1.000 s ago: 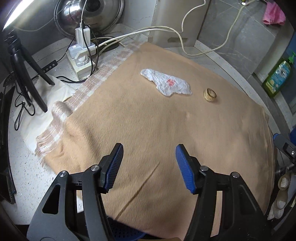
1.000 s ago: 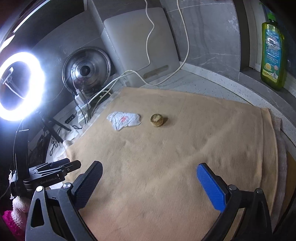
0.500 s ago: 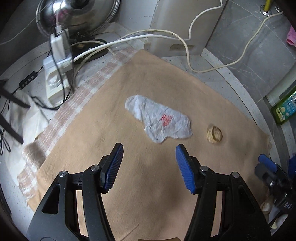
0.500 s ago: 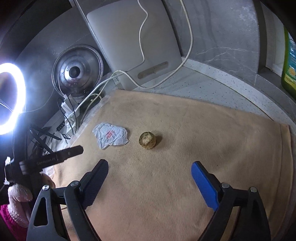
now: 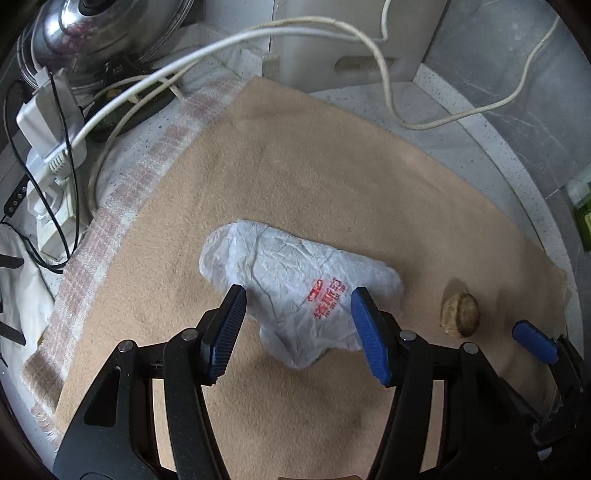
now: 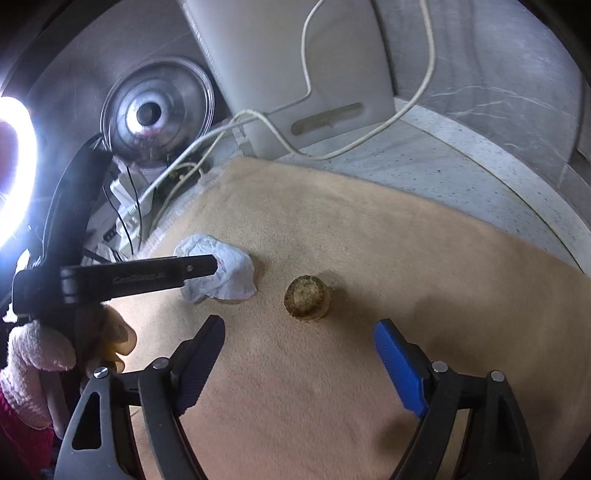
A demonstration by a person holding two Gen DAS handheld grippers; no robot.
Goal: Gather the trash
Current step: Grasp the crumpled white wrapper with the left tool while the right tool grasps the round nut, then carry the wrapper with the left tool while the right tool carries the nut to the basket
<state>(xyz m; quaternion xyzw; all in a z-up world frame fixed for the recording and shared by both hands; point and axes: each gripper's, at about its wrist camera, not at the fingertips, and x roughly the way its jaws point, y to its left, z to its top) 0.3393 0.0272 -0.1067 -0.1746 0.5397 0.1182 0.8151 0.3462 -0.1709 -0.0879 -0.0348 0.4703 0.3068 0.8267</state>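
Note:
A crumpled white wrapper with red print (image 5: 295, 284) lies on the tan cloth (image 5: 314, 184). My left gripper (image 5: 297, 325) is open, its blue pads on either side of the wrapper's near end, just above it. A small round brown piece (image 5: 460, 314) lies to the wrapper's right. In the right wrist view my right gripper (image 6: 299, 362) is open, just short of the brown piece (image 6: 306, 295). The wrapper (image 6: 221, 273) lies to its left, partly behind the left gripper's finger (image 6: 147, 273).
A power strip with plugs (image 5: 48, 162), white cables (image 5: 221, 44) and a steel lid (image 5: 92, 33) crowd the back left. A white board (image 6: 288, 66) leans on the wall. A ring light (image 6: 11, 170) glares at left. A green bottle (image 5: 583, 218) stands at right.
Both grippers have moved forward and down. The left one now straddles the wrapper's near end; the right one has closed in on the brown piece. Both stay open.

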